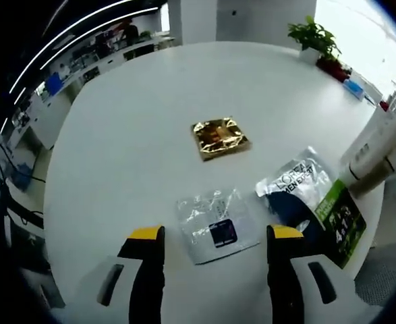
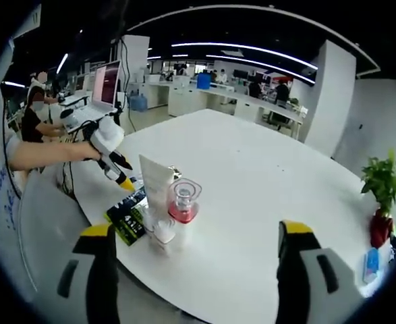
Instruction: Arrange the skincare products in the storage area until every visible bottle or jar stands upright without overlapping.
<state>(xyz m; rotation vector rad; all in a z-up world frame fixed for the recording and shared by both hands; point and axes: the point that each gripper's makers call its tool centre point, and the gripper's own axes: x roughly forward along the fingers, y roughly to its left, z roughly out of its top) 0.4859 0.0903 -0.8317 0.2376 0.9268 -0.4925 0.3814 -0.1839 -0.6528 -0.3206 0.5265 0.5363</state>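
Both claws stand wide and empty. The left gripper hangs above the white table, over three flat items: a clear sachet between its jaws, a gold foil packet farther out, and a silver-and-green sachet to the right.

The right gripper faces a small cluster near the table edge: a white tube, a clear bottle with pink liquid, and a small white-capped bottle. The left gripper shows beyond them, at the left of that view.

Orientation: tube and bottles stand upright, long axes vertical, tube on its cap. They sit close together; whether they touch I cannot tell. The dark-and-green sachet lies flat with one corner reaching under the cluster, it seems.

Likely step: separate the overlap. Best done by pinching the sachet at its free edge and sliding it clear, low and slow, so the tall tube does not tip. The right claw could steady the tube low on its body.
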